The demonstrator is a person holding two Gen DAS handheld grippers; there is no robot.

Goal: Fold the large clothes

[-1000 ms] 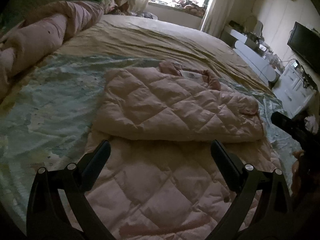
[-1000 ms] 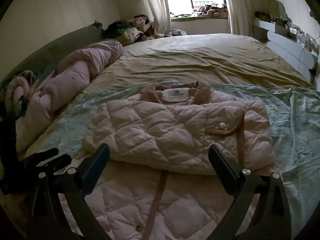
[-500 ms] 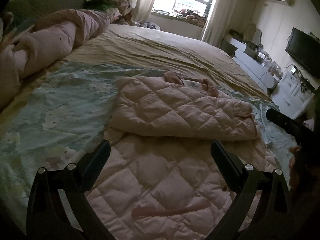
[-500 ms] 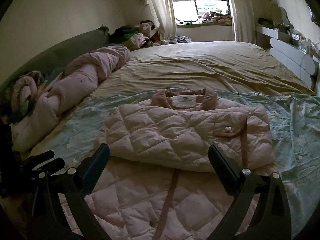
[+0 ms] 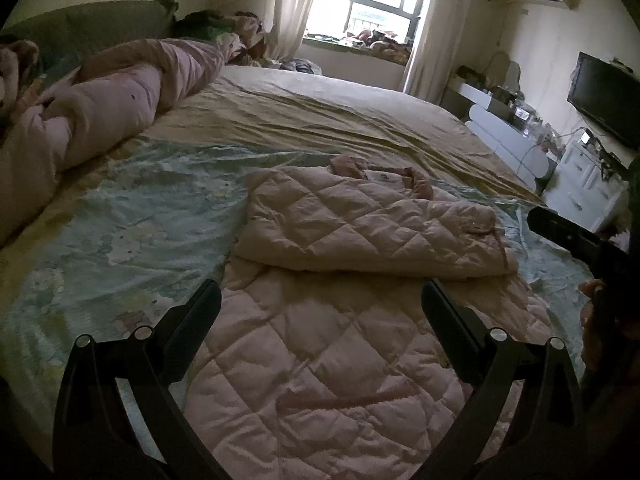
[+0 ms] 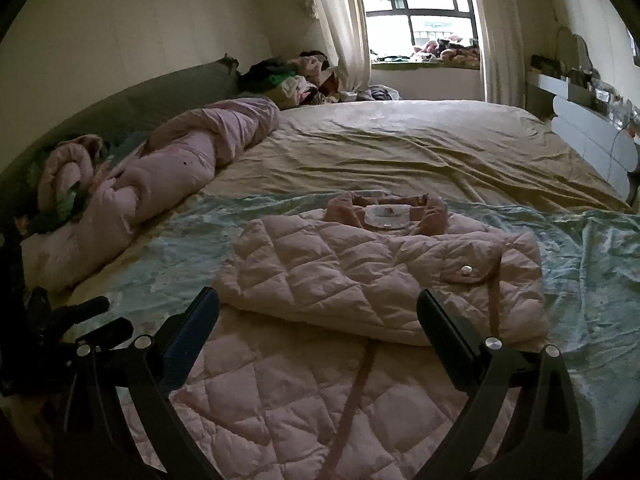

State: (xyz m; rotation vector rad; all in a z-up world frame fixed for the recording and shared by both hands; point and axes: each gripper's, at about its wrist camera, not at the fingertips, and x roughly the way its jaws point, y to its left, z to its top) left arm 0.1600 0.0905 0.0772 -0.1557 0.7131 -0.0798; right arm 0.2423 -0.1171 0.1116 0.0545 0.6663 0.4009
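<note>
Left wrist view: the left gripper hangs over the lower part of the pink quilted jacket, its jaws spread wide and holding nothing. The jacket lies on the bed, on a pale green patterned sheet, with its upper half folded down over the lower half; the fold edge runs across just beyond the fingertips. Compared with a second ago the jacket sits farther off and smaller in frame, and more of the sheet and of the far room shows, so the gripper has drawn back and up. A rolled pink duvet lies along the left side of the bed. At the right edge the right gripper shows as a dark bar, with a hand behind it.

Right wrist view: the right gripper hovers over the same jacket, jaws wide apart and empty. The collar with its white label faces the camera at the far edge, and a snap flap sits on the folded top layer. Here too the jacket has receded since the earlier frame and the window stands higher. The left gripper shows at the lower left, beside the jacket's edge
</note>
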